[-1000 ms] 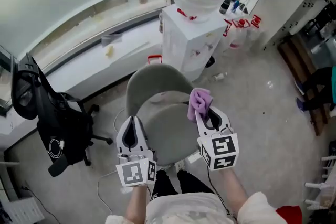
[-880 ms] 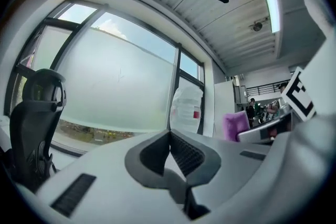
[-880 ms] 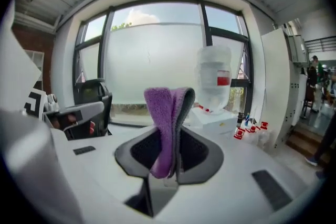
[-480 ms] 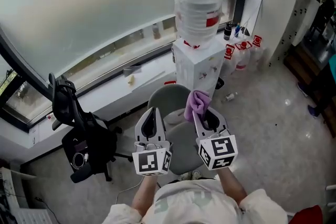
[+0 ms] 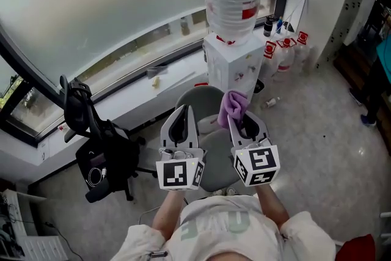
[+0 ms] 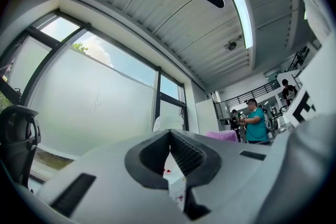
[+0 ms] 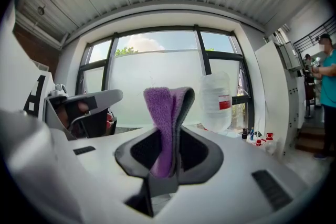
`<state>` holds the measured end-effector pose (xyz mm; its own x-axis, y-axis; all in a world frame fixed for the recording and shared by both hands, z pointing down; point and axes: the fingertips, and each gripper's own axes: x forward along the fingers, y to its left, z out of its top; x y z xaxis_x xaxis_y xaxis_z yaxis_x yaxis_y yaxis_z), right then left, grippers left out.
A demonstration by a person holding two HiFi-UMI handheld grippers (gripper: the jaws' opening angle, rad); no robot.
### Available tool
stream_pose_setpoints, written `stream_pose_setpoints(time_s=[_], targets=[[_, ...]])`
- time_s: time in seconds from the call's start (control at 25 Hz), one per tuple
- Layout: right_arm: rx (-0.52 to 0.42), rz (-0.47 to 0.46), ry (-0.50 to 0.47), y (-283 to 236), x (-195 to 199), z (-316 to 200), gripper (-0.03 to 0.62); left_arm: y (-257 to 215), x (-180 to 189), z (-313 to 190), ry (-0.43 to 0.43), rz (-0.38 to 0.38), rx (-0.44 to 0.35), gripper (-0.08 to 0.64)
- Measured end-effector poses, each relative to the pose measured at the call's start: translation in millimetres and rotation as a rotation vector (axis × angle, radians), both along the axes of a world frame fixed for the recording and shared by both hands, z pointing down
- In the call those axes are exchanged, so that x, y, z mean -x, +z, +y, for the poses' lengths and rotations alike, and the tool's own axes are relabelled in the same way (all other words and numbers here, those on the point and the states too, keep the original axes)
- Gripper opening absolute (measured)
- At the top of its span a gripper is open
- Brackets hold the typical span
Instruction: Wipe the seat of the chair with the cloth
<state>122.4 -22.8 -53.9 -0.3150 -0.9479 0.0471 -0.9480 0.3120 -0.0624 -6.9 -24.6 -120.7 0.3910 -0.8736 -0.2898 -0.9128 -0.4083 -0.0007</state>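
Right tongs (image 5: 243,124) squeezed purple cloth (image 5: 233,106) tight, mid frame. Left tongs (image 5: 182,113) closed, nothing inside. Best: bring cloth down flat onto grey chair seat (image 5: 214,159), rub all over.

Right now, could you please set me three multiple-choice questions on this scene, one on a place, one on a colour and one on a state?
1. In the head view, where does the water dispenser stand?
A) beyond the grey chair
B) on that chair's seat
C) at the picture's lower edge

2. What colour is the cloth?
A) yellow
B) purple
C) white

3. How is the left gripper?
A) shut on the cloth
B) wide open
C) shut and empty

Answers:
1 A, it rises just past the chair's backrest.
2 B, the purple cloth sticks up from the closed jaws of the right gripper.
3 C, its jaws meet with nothing between them.
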Motion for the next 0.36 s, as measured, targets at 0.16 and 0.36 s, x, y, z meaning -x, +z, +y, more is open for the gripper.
stream_pose_setpoints(time_s=[0.16, 0.36], targets=[[0.001, 0.008, 0.006, 3.0, -0.9, -4.9, 0.094, -1.5, -0.9, -2.7, -0.001, -0.002, -0.008, 0.012], [-0.002, 0.015, -0.001, 0.8, 3.6, -7.9, 0.094, -2.1, 3.4, -4.8, -0.009, -0.007, 0.000, 0.012]])
